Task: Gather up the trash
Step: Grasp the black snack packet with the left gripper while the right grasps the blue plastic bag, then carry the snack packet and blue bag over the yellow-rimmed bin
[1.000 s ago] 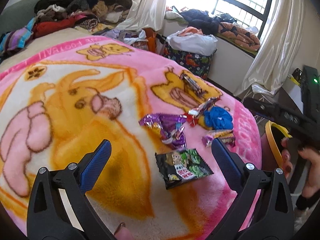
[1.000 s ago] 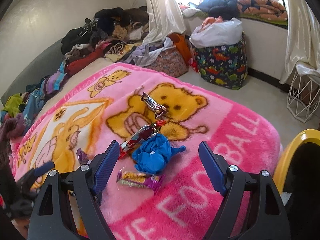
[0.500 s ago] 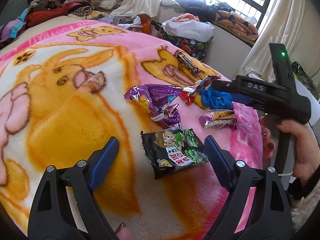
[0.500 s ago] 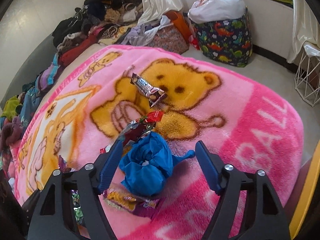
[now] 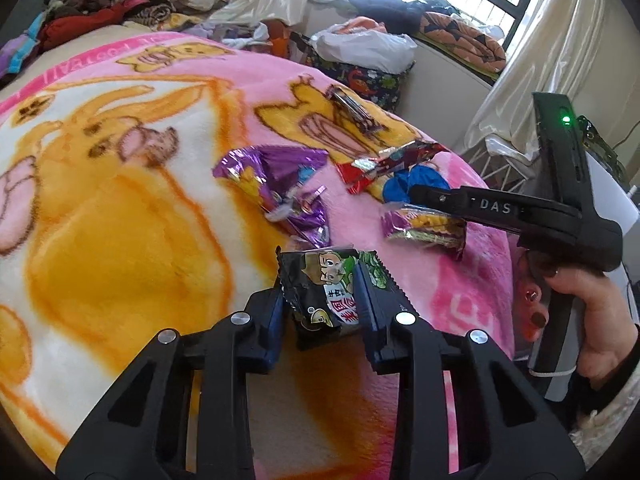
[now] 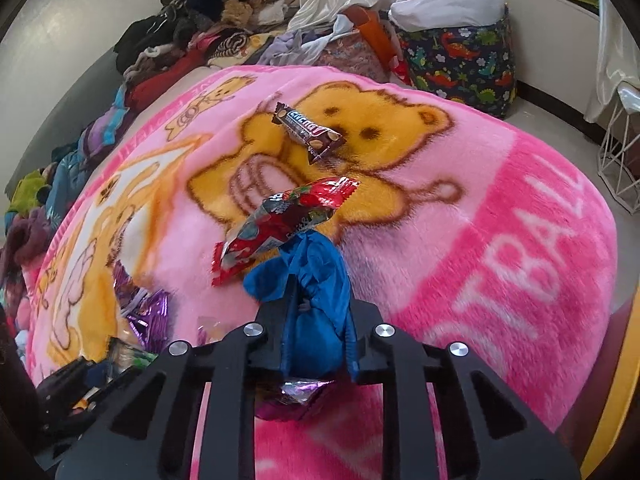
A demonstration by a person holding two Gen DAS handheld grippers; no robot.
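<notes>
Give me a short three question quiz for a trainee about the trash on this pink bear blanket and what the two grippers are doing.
1. True or false: the left gripper has the black snack packet with cartoon print between its fingers.
2. Multiple choice: what sits between the right gripper's closing jaws? A) the brown chocolate bar wrapper B) the crumpled blue plastic bag C) the red foil wrapper
3. Fill in: the crinkled purple foil wrapper lies loose on the ____ blanket.

Key: 1 true; 2 B; 3 pink.
</notes>
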